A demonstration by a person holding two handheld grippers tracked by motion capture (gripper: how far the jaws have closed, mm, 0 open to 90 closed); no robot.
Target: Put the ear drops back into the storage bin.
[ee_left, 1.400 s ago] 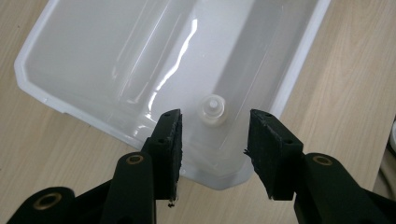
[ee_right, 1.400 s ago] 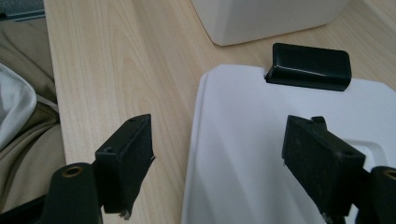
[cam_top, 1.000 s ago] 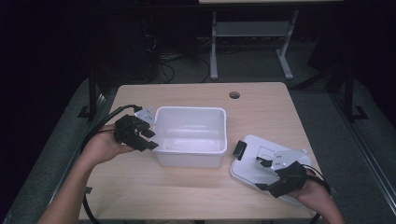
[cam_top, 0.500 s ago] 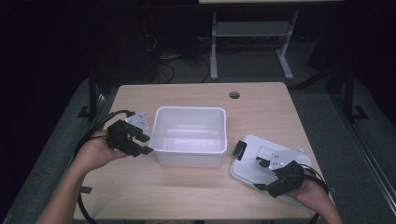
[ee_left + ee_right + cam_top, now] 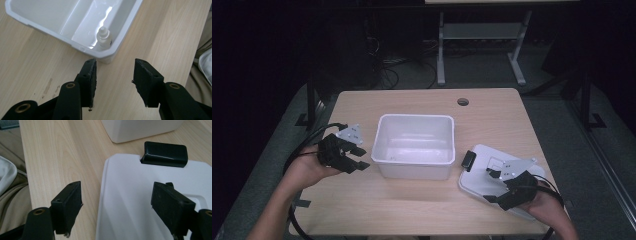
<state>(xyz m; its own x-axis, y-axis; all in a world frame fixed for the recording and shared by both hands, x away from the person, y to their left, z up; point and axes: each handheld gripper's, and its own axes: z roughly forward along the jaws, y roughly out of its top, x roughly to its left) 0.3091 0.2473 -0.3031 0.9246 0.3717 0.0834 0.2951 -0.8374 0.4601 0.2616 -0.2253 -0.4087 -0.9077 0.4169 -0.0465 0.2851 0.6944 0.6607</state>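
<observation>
Two grippers. High view: left gripper (image 5: 359,159) just left of bin (image 5: 414,145), jaws apart, empty, just been opening. Right gripper (image 5: 493,186) over lid (image 5: 477,181), jaws apart. Left gripper view: bottle (image 5: 104,38) in bin, ahead of jaws. Right gripper view: lid edge between jaws, latch (image 5: 164,154) ahead. Lid prob light, stiff, slick; grab at edge.

Table (image 5: 422,210): tub (image 5: 414,145) at centre, holding a small bottle (image 5: 104,38) in one corner. Lid (image 5: 477,182) lies flat at the tub's 4 o'clock, just beside it; a clip (image 5: 468,160) sits on the lid's 10 o'clock edge. Cable hole (image 5: 463,102) at the tub's 1 o'clock.
</observation>
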